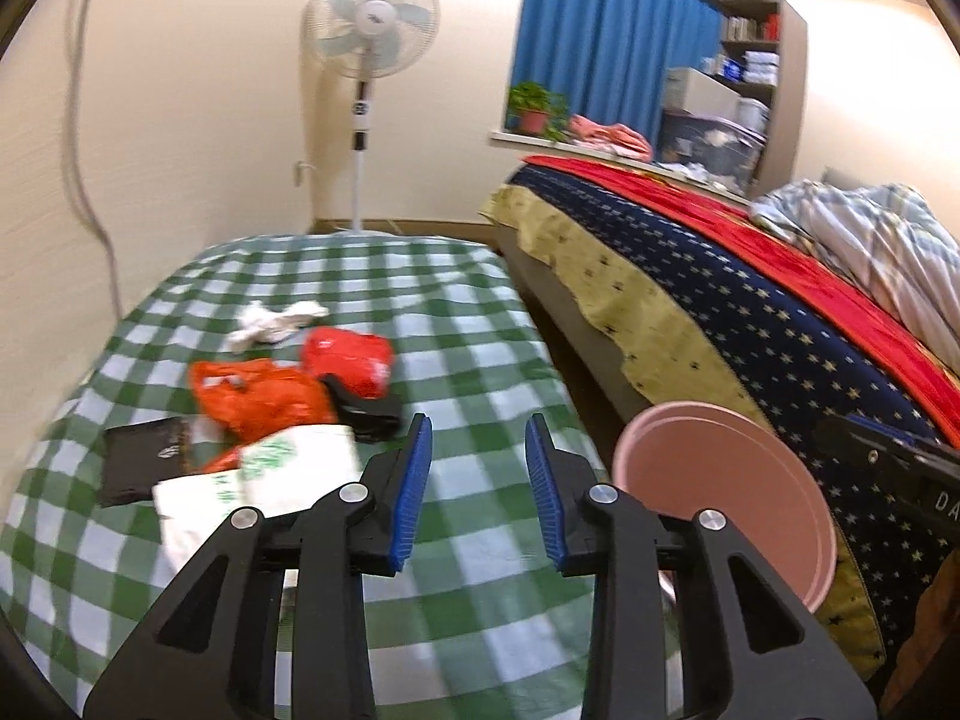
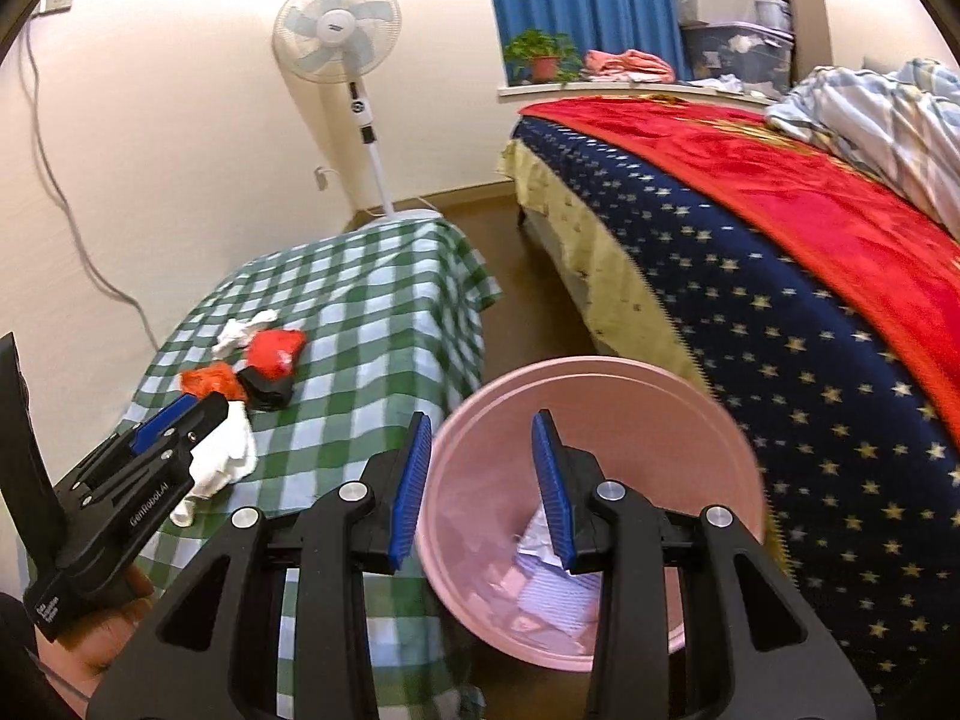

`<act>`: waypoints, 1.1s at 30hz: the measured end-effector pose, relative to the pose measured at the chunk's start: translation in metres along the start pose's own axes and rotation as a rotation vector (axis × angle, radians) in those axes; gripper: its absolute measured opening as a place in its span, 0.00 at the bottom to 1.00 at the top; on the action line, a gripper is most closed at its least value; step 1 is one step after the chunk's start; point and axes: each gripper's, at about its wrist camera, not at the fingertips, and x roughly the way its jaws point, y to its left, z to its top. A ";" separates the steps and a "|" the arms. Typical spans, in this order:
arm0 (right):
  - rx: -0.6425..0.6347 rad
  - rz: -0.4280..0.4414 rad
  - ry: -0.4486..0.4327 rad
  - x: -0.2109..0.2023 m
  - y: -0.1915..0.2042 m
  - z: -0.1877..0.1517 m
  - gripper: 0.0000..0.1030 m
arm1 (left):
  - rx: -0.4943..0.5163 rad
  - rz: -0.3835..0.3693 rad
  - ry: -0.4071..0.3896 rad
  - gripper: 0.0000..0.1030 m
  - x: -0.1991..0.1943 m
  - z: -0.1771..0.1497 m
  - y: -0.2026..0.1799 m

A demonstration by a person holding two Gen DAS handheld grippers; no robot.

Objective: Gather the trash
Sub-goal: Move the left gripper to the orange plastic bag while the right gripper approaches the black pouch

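Right hand-held gripper (image 2: 482, 480) gapes wide, empty, above round pink plastic bin (image 2: 744, 468) holding crumpled paper (image 2: 558, 576). Left hand-held gripper (image 1: 478, 480) equally wide, empty, over checked-cloth tabletop (image 1: 456, 312); crinkled orange bag (image 1: 264, 399) lies there.

The left wrist view looks low and close along the counter (image 1: 468, 312) toward the fan (image 1: 372, 18). The right wrist view looks from higher, right of this counter (image 2: 384, 300), down into the pink bin (image 2: 708, 420). Both share counter, fan and bin (image 1: 720, 480).

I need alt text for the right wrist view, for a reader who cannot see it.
The open right gripper hangs above a pink bin that holds some paper scraps, on the floor between a green checked table and a bed. At left, the left gripper is by a white bag, with more trash behind.
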 end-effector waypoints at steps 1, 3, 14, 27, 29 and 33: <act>-0.001 0.013 0.000 0.003 0.004 0.000 0.35 | -0.011 0.014 -0.003 0.31 0.000 0.000 0.006; -0.003 0.034 0.000 0.009 0.010 0.000 0.34 | -0.036 0.045 -0.008 0.31 -0.001 0.001 0.018; 0.002 0.185 0.024 0.055 0.046 -0.001 0.25 | -0.135 0.164 -0.016 0.31 0.005 0.004 0.074; 0.076 0.283 0.066 0.112 0.067 0.007 0.24 | -0.177 0.139 0.029 0.45 0.048 0.013 0.097; 0.087 0.298 0.074 0.121 0.069 0.009 0.24 | -0.173 0.136 0.039 0.50 0.055 0.014 0.096; 0.111 0.330 0.100 0.138 0.076 0.011 0.25 | -0.169 0.141 0.091 0.55 0.070 0.015 0.097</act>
